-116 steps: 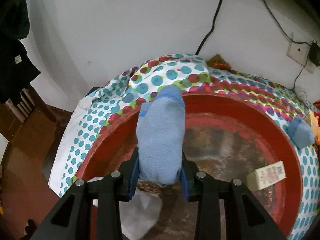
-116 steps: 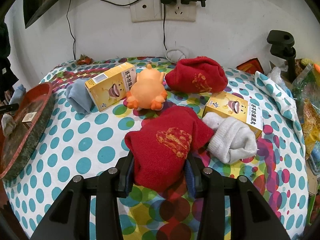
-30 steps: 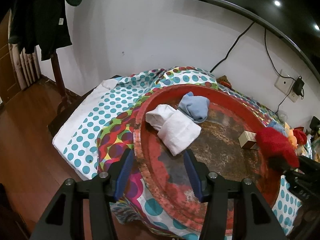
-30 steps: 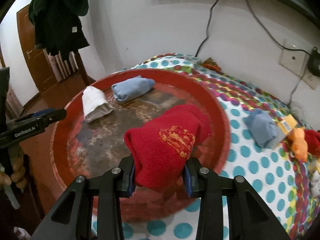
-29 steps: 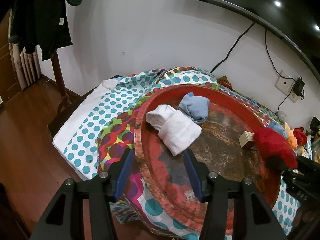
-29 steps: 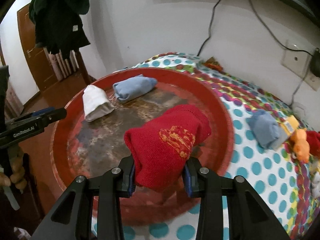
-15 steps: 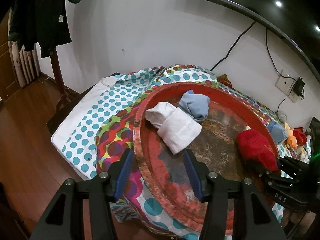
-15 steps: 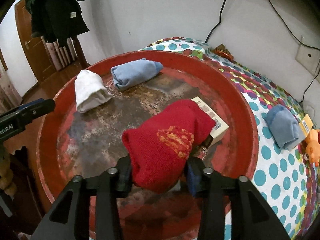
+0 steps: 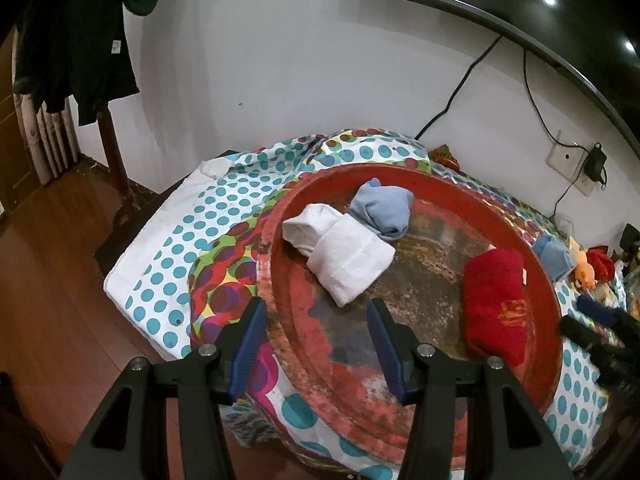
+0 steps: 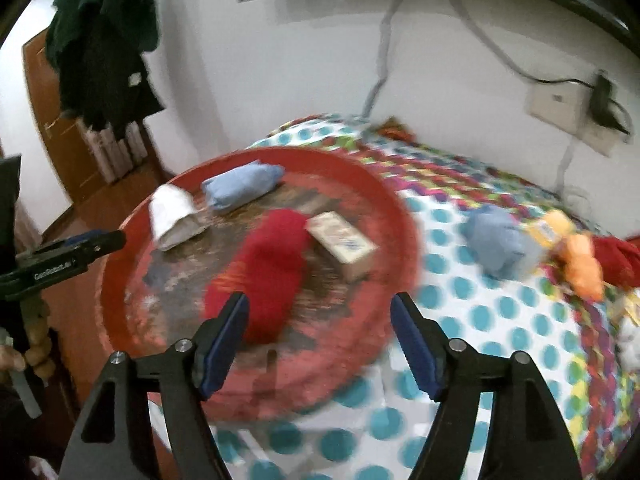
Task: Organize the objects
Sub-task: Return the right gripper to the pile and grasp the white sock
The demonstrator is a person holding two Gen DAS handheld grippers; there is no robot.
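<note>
A round red tray (image 9: 400, 412) (image 10: 404, 216) sits at the left end of a polka-dot table. In it lie a white sock roll (image 9: 344, 256) (image 10: 172, 216), a light blue sock roll (image 9: 384, 208) (image 10: 240, 184), a red sock roll (image 9: 496, 300) (image 10: 264, 268) and a small box (image 10: 344, 244). My left gripper (image 9: 316, 344) is open and empty over the tray's near rim. My right gripper (image 10: 320, 340) is open and empty, just above the tray's near rim beside the red roll; it also shows in the left wrist view (image 9: 596, 328).
On the cloth (image 10: 460, 320) to the right lie another blue sock roll (image 10: 500, 248) (image 9: 554, 256), an orange toy (image 10: 584, 264), a yellow box (image 10: 552, 224) and a red sock roll (image 10: 620, 256). Wall sockets with cables are behind. A coat stand (image 9: 112, 152) and wooden floor are left.
My right gripper has opened and let go of the red sock roll, which now lies in the tray, and has pulled back. My left gripper has stayed open and still.
</note>
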